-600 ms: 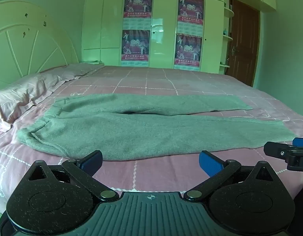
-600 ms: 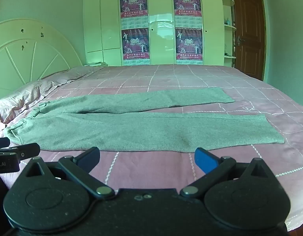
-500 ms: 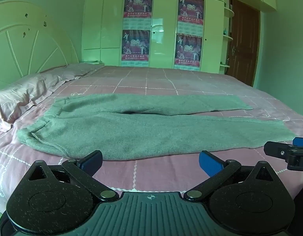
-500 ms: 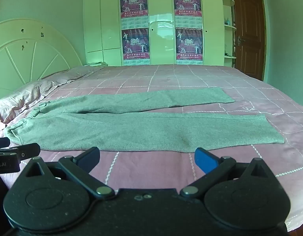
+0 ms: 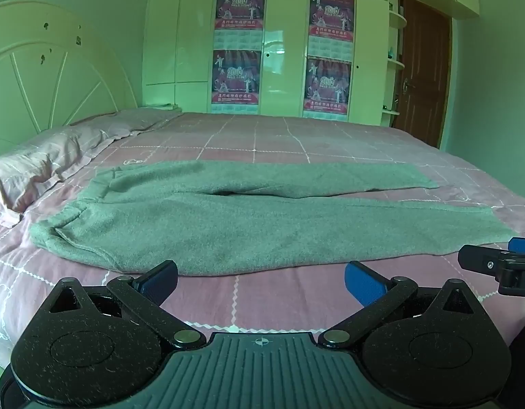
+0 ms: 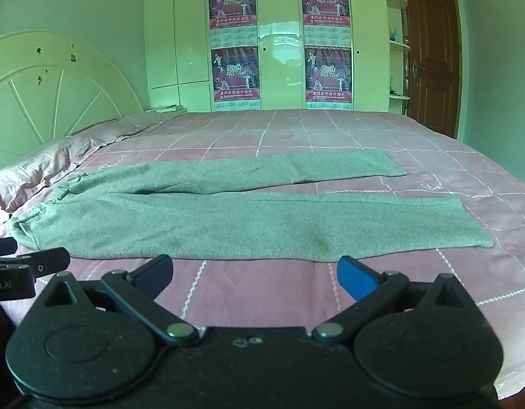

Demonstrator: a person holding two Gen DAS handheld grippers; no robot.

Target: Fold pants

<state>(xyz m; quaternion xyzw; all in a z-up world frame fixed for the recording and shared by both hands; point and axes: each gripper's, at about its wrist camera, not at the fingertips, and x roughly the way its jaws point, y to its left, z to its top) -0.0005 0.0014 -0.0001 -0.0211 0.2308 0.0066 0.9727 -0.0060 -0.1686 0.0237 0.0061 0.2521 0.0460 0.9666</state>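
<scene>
Grey pants (image 5: 228, 218) lie spread flat across the pink bed, waistband at the left near the pillows, both legs running to the right; they also show in the right wrist view (image 6: 235, 214). My left gripper (image 5: 260, 281) is open and empty, just short of the pants' near edge by the waist end. My right gripper (image 6: 255, 274) is open and empty, just short of the near leg's edge. Each gripper's tip shows at the side of the other's view.
The bed (image 5: 296, 136) has a pink checked sheet. Pillows (image 5: 41, 167) and a white headboard (image 5: 51, 78) are at the left. A wardrobe with posters (image 5: 282, 51) stands behind, a brown door (image 5: 422, 75) at the right.
</scene>
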